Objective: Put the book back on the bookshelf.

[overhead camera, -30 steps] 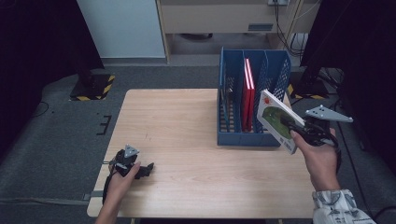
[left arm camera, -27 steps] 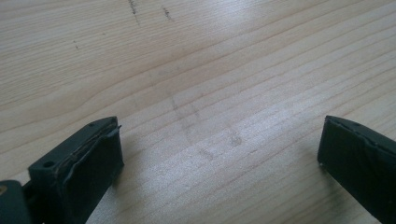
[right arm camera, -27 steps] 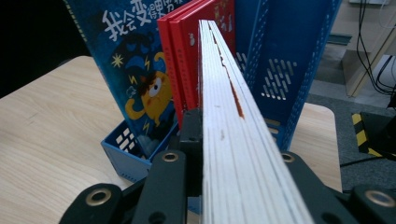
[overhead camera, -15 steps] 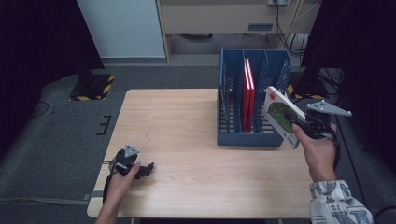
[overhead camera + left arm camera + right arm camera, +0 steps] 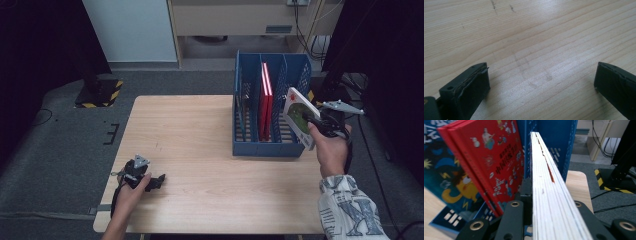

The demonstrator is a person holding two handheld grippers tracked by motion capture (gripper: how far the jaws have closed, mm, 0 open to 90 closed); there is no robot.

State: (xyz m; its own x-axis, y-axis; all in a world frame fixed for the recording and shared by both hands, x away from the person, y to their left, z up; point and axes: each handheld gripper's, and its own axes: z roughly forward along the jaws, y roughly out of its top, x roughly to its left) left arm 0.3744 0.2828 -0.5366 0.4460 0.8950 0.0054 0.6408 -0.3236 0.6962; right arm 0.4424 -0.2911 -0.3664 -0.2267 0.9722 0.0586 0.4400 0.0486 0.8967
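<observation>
While the right gripper (image 5: 314, 120) clamps the white-covered book (image 5: 299, 116) at one edge, the book sits tilted just outside the right wall of the blue file rack (image 5: 270, 147), beside the empty right-hand slot; red books (image 5: 266, 100) fill the middle one. Right hand is clearly nearer. Left gripper (image 5: 159, 180) rests open on the table (image 5: 200, 150), well apart. Right gripper view shows the page edge (image 5: 546, 185) running straight away from the jaws, parallel to the red books (image 5: 491, 157).

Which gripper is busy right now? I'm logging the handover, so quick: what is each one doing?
Left gripper: open, nothing between its jaws, low over the table.
Right gripper: closed on a book, beside the blue rack.
</observation>
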